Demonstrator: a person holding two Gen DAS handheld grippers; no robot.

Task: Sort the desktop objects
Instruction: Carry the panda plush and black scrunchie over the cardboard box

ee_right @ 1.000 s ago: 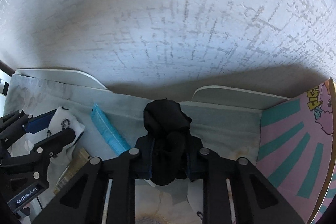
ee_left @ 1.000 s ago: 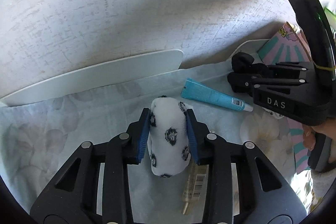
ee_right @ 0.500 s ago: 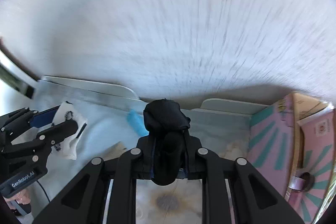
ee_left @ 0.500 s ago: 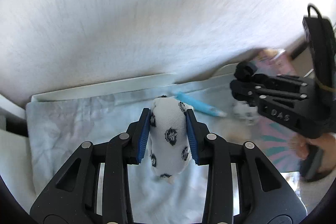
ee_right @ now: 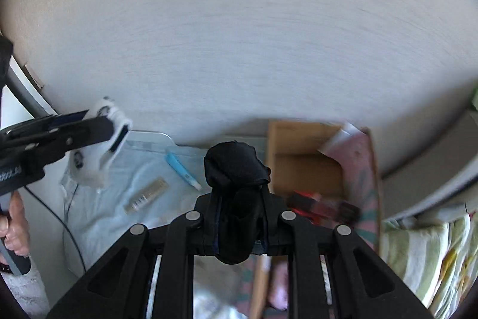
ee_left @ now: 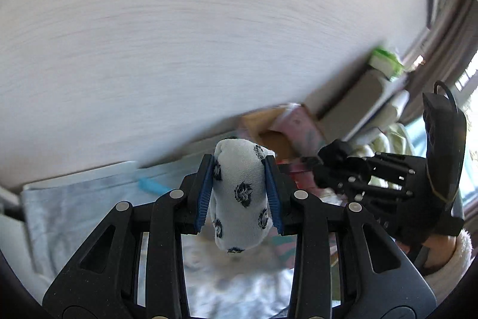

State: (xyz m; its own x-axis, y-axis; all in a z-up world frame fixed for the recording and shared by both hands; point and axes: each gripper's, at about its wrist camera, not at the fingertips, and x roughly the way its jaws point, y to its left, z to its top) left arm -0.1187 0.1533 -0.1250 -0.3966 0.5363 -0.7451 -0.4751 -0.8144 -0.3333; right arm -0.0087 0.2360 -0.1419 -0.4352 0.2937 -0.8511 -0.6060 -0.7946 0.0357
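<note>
Between the left tongs' point(ee_left: 239, 193) blue pads point(ee_left: 202, 196), a white spotted sock roll point(ee_left: 239, 199) is clamped well above the cloth-covered worktop point(ee_right: 98, 217); right tongs point(ee_right: 237, 220) are clamped on a black sock roll point(ee_right: 236, 166), near an open cardboard box point(ee_right: 304, 163) to the right. Risk, my guess: soft rolls slipping or unrolling mid-carry, or dropping outside the box. Box contents blurred; blue tube point(ee_right: 182, 169) and beige tube point(ee_right: 146, 195) labels unreadable.
</note>
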